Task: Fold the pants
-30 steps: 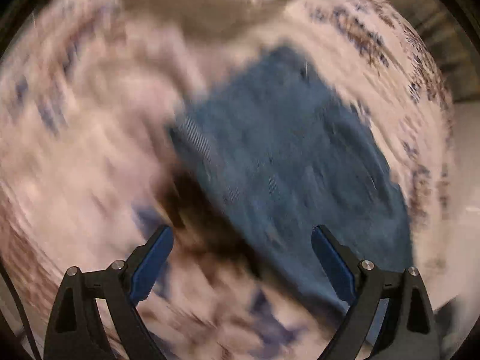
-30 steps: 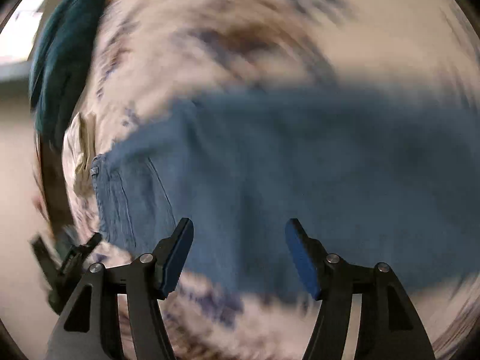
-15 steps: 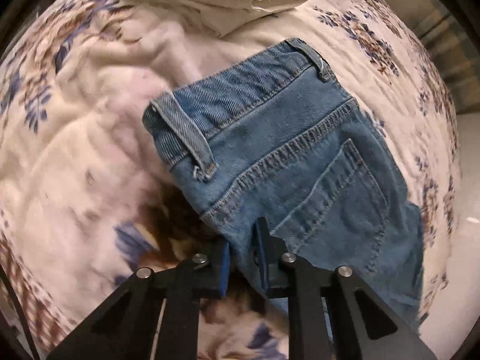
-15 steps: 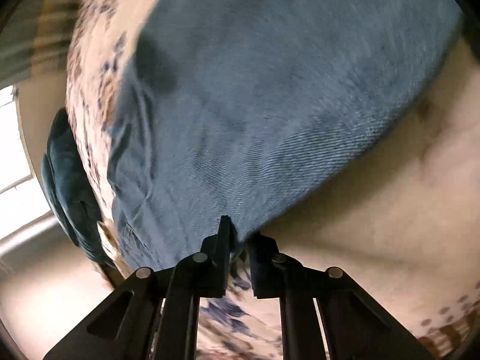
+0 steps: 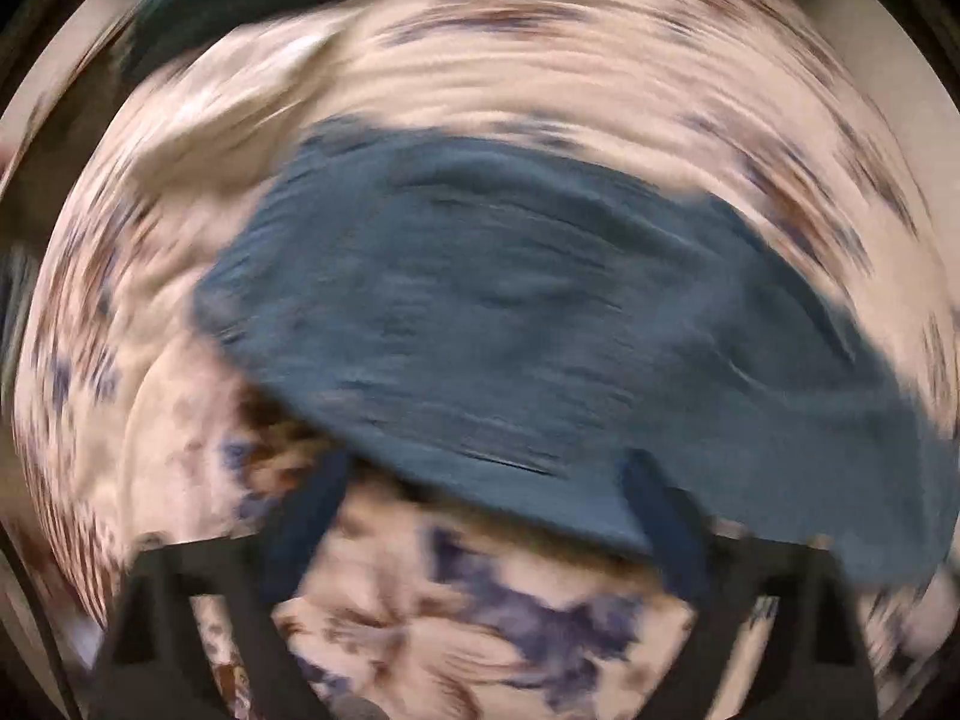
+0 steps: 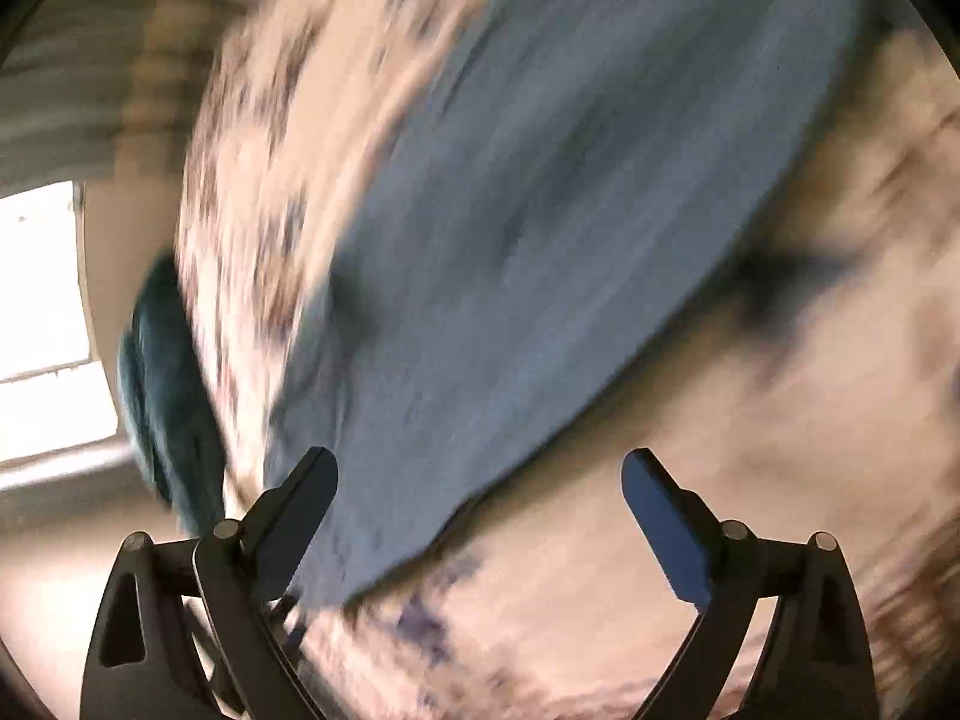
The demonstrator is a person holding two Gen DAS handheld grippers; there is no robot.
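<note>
The jeans (image 5: 540, 324) lie in a compact blue bundle on the flowered bed cover (image 5: 540, 72), with both views heavily smeared by motion. The left tool (image 5: 480, 516) and the right tool (image 6: 480, 504) each stand spread wide, gripping nothing. I judge a fold just laid down; next each tool likely needs a fresh denim edge to pinch, or to press the bundle flat.

Blue denim pants (image 5: 540, 324) lie flat on the floral bed, spread in a broad slab (heavy blur hides seams and pockets). From the right wrist view the pants (image 6: 570, 210) run diagonally, with nothing gripping them.
</note>
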